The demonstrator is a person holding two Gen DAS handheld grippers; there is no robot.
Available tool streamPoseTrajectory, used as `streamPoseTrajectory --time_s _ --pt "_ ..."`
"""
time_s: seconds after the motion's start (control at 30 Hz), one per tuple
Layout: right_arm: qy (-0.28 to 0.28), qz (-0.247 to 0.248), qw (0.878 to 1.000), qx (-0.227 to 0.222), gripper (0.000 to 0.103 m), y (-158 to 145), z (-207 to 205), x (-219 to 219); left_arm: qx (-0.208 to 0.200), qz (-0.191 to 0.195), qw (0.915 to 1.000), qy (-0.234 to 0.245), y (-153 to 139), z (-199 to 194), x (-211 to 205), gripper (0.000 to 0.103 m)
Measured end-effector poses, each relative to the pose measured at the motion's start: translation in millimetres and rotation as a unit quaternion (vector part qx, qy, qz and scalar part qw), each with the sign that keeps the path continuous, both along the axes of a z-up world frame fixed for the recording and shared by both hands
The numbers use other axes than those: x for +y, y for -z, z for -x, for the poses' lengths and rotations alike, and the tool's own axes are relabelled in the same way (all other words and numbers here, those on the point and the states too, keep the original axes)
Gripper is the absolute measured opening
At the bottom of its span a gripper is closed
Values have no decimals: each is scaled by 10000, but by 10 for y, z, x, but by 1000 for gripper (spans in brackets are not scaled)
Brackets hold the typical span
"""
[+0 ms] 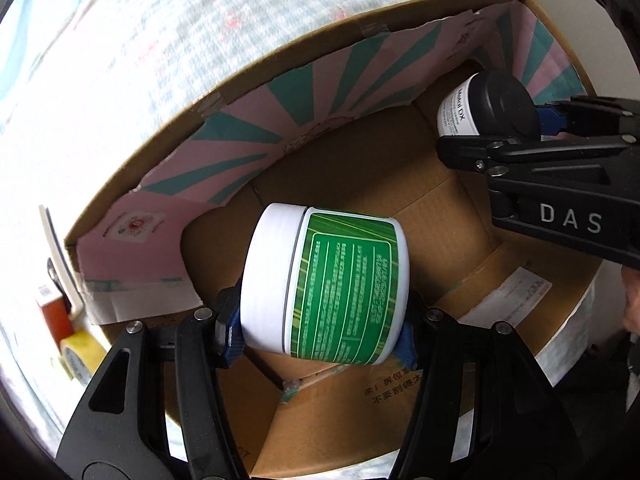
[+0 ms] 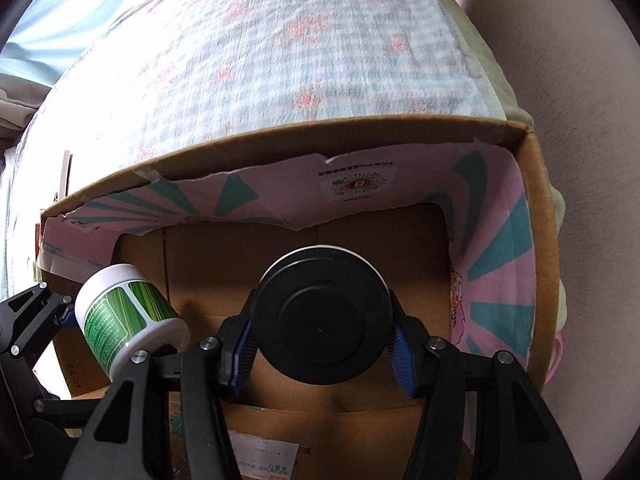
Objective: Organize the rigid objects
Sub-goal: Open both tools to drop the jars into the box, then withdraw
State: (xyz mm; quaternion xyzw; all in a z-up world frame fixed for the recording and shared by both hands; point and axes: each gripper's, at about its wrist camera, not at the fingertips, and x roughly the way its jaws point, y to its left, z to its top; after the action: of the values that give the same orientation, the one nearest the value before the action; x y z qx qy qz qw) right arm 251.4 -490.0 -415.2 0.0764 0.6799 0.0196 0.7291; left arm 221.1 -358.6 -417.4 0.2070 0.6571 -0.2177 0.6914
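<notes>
My left gripper fingers pinching green-labelled white jar on its side, lid end to base end, low inside cardboard box. My right gripper fingers clamped across black-lidded white jar, upright, at lid, near box's far right corner. Both look rigid, smooth plastic, likely light and slippery; lid-rim grip seems safest. Box sits on checked floral bed cover.
</notes>
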Motion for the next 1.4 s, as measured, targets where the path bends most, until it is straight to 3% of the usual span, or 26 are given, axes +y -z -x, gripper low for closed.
streamPoseTrajectory --time_s 0.07,0.1,0.17,0.23,0.33,0.73,1.0,1.3,1.4 --pt "68 61 9999 62 53 27 -6 -10 -111 120 9998 70 -96 42 0 85" --pt "108 2 9999 34 59 27 -7 -5 -182 163 9997 93 -148 57 1 102" --pt "123 -450 9988 -160 81 -45 34 9 -274 127 9994 144 -201 89 28 103" --pt "134 -579 9978 -288 103 -112 71 67 -219 108 9996 127 -218 114 68 103" --pt "44 -340 9980 -526 103 -209 96 174 -198 117 9997 53 -282 123 163 103" --pt "198 -243 9962 -816 103 -772 237 159 -459 386 9980 -206 -823 147 492 103" --pt "-24 -62 9941 -1081 103 -1365 361 329 -768 665 9930 -598 -1551 307 868 103" --pt "-400 17 9882 -1478 103 -2063 580 876 -1258 920 9783 -1367 -2264 609 1975 103" --pt "-445 29 9852 -1658 103 -2283 697 1131 -1477 834 9726 -1589 -2397 741 2423 103"
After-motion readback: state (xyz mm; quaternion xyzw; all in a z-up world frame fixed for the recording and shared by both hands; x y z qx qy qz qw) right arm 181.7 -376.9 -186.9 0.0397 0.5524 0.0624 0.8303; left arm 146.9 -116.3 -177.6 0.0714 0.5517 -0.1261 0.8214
